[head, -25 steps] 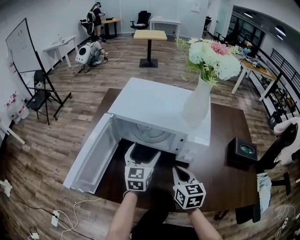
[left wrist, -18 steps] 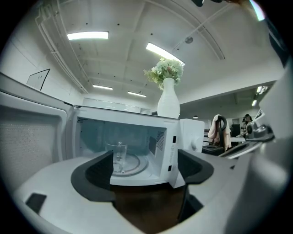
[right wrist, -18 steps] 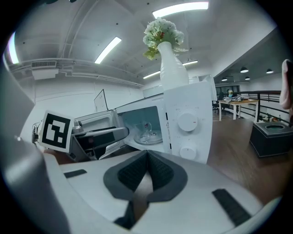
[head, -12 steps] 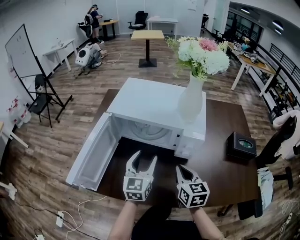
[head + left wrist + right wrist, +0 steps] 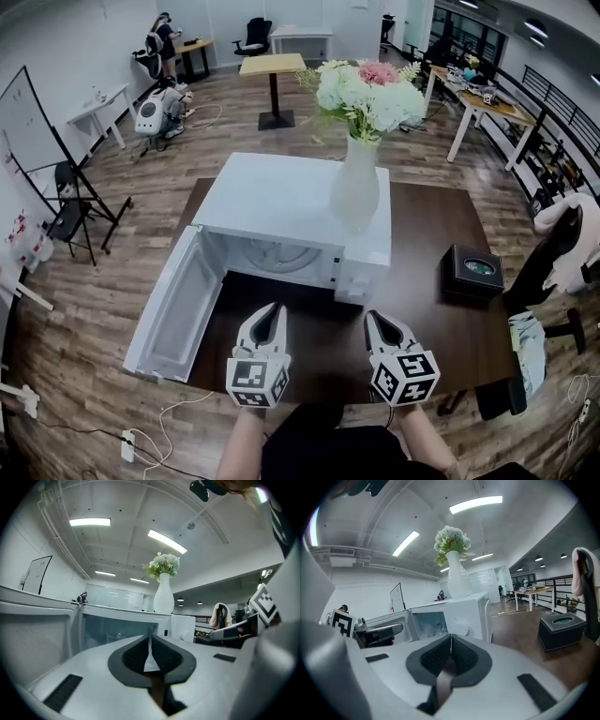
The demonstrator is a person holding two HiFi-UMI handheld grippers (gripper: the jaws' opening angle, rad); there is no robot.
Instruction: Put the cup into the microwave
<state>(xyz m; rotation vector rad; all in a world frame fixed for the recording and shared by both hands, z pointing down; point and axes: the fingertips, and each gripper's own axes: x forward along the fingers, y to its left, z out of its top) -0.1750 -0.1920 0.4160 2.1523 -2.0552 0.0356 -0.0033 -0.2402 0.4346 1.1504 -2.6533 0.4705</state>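
The white microwave (image 5: pixel 281 202) stands on the dark table with its door (image 5: pixel 173 305) swung wide open to the left. In the left gripper view a small clear cup (image 5: pixel 118 635) shows faintly inside the cavity, standing upright. My left gripper (image 5: pixel 273 307) hangs in front of the opening, clear of it. Its jaws have just been closing, and they now meet with nothing between them (image 5: pixel 150 639). My right gripper (image 5: pixel 373 316) is beside it, in front of the control panel, its jaws also shut and empty (image 5: pixel 451 639).
A white vase (image 5: pixel 356 192) with flowers stands on top of the microwave at its right. A black box (image 5: pixel 472 272) sits on the table (image 5: pixel 441 328) to the right. The open door reaches out past the table's left front edge.
Both grippers have drawn back from the microwave's mouth towards me. The left jaws stood wide open at the opening and have come together, empty.
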